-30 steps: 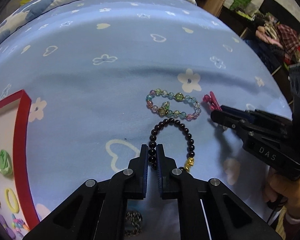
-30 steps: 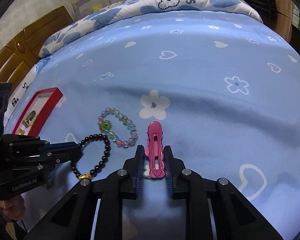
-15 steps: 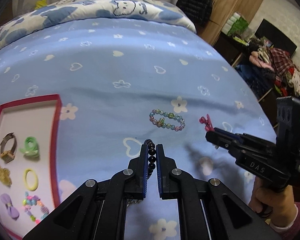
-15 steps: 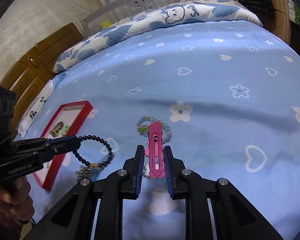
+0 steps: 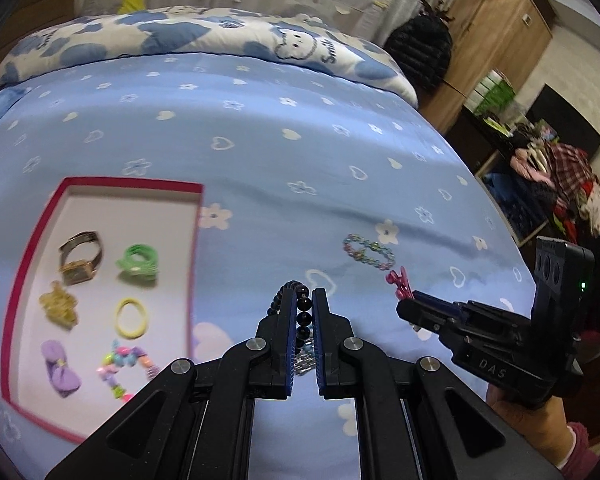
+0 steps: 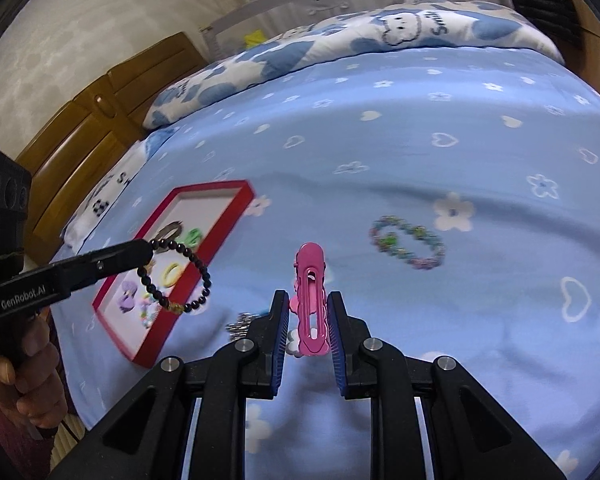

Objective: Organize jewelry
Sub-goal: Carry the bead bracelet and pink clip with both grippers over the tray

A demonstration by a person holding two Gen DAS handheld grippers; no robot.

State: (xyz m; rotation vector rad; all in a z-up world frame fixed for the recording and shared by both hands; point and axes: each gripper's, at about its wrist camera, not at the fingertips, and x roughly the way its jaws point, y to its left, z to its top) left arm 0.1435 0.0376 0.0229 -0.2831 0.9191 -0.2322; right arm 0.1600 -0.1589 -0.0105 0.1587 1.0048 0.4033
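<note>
both grippers loaded above the bed; red tray partly filled

writing: the left gripper (image 6: pixel 146 251) body reads "genrobot.ai" in the right wrist view. the right gripper (image 5: pixel 410 303) body reads "das" in the left wrist view. the pillow (image 5: pixel 204 40) at the head of the bed shows a cartoon face and letters "smil", the rest cut off.

container: the red tray (image 5: pixel 100 184) lies on the blue sheet (image 5: pixel 260 140). all places below are given relative to this tray. inside it: a gold watch (image 5: pixel 78 258), a green hair tie (image 5: pixel 138 260), an amber hair claw (image 5: pixel 58 308), a yellow ring band (image 5: pixel 131 317), a purple bow clip (image 5: pixel 60 368) and a multicolour bead bracelet (image 5: pixel 126 364).

left gripper: fingers closed tight on the black bead bracelet (image 6: pixel 176 276), which hangs in the air over the tray's right edge; a gold charm sits at the loop's lowest point.

right gripper: fingers narrowly apart and clamped on the pink hair clip (image 6: pixel 311 300), held off the sheet to the right of the tray.

loose items: a pastel bead bracelet (image 6: pixel 407 247) lies on the sheet well to the right of the tray. a small silver piece (image 6: pixel 240 323) lies on the sheet just off the tray's near right corner; too blurred to identify.
</note>
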